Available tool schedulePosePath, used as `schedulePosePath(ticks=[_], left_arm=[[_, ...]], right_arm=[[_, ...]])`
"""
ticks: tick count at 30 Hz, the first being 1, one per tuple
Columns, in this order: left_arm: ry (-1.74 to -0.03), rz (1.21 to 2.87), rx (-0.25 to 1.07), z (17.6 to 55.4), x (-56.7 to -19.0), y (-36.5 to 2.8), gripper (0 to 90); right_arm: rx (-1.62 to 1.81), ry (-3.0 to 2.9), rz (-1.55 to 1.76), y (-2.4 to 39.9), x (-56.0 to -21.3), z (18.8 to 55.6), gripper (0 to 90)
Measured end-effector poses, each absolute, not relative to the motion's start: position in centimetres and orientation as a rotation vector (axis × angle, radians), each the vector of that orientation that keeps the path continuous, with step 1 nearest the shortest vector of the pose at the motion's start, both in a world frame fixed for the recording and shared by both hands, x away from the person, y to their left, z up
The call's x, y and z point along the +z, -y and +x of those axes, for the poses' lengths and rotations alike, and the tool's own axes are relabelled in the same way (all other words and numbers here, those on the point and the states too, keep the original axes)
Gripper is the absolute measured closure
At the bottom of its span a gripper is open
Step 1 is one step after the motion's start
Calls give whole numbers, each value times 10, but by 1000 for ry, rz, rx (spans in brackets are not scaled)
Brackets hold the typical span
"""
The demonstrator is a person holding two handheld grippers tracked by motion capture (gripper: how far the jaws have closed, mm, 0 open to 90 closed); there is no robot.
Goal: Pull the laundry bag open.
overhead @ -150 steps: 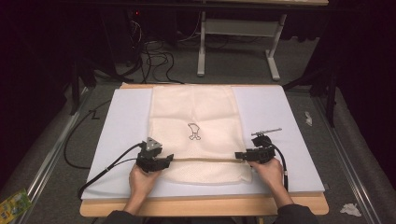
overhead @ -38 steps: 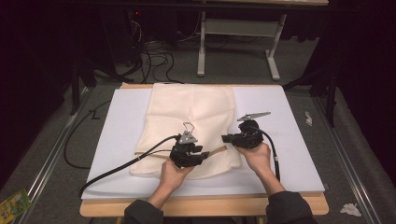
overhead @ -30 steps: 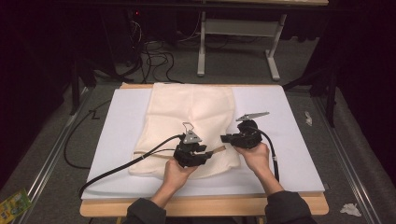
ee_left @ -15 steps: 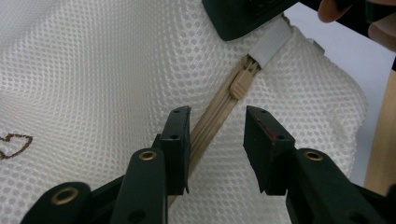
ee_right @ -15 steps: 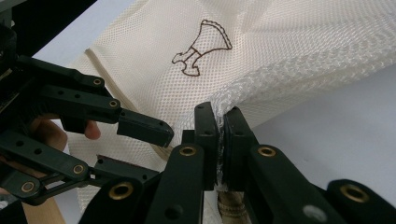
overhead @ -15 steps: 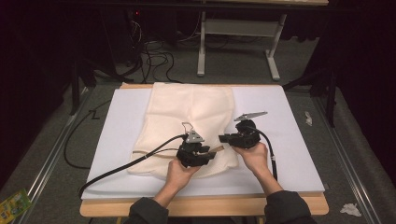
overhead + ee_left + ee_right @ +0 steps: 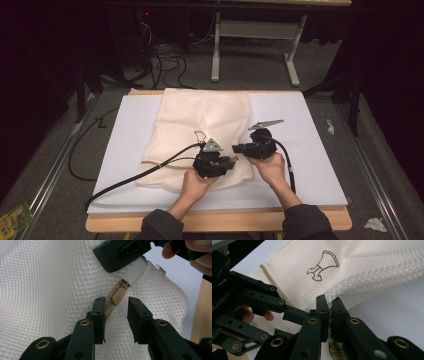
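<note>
A cream mesh bag (image 7: 200, 120) with a small brown printed emblem (image 7: 323, 265) lies rumpled on the white board. Its tan zipper slider (image 7: 118, 294) sits just beyond the tips of my left gripper (image 7: 116, 303). Those jaws stand apart on either side of the zipper line and have just been closing, with no pad pressing on the slider. My right gripper (image 7: 329, 302) is shut on the bag's mesh edge beside the zipper's end, close to a white tab (image 7: 135, 272). In the high view my left gripper (image 7: 231, 161) and right gripper (image 7: 236, 148) nearly meet tip to tip.
The white board (image 7: 310, 125) rests on a wooden table (image 7: 220, 221). Black cables trail from both grippers, the left one across the board's left side. Desk legs and floor cables lie behind; crumpled paper (image 7: 372, 224) and a green packet (image 7: 15, 217) sit on the floor.
Since five seconds ago both grippers have come in from the bag's corners to its lower middle, bunching the bag. In the last second the left gripper edged slightly toward the right one.
</note>
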State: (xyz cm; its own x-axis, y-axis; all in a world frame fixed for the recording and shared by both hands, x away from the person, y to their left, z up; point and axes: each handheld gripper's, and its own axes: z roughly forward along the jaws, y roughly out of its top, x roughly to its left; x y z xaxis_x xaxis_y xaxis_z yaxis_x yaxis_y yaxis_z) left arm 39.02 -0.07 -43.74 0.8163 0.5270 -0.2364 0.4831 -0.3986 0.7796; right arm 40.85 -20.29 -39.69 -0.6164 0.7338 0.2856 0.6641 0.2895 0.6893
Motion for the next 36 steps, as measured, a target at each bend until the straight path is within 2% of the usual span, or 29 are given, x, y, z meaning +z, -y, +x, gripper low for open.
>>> schedulePosePath(ticks=[14,21,36], left_arm=[[-734,2042,50,391,-438,2,772],[-721,2033,51,391,-438,2,863],[-720,2039,78,391,-432,-2,872]], right_arm=[[1238,-2468,1299,192,-395,409,880],[1225,-2474,1284,191,-396,408,879],[1184,-2500,1256,193,-397,406,822]])
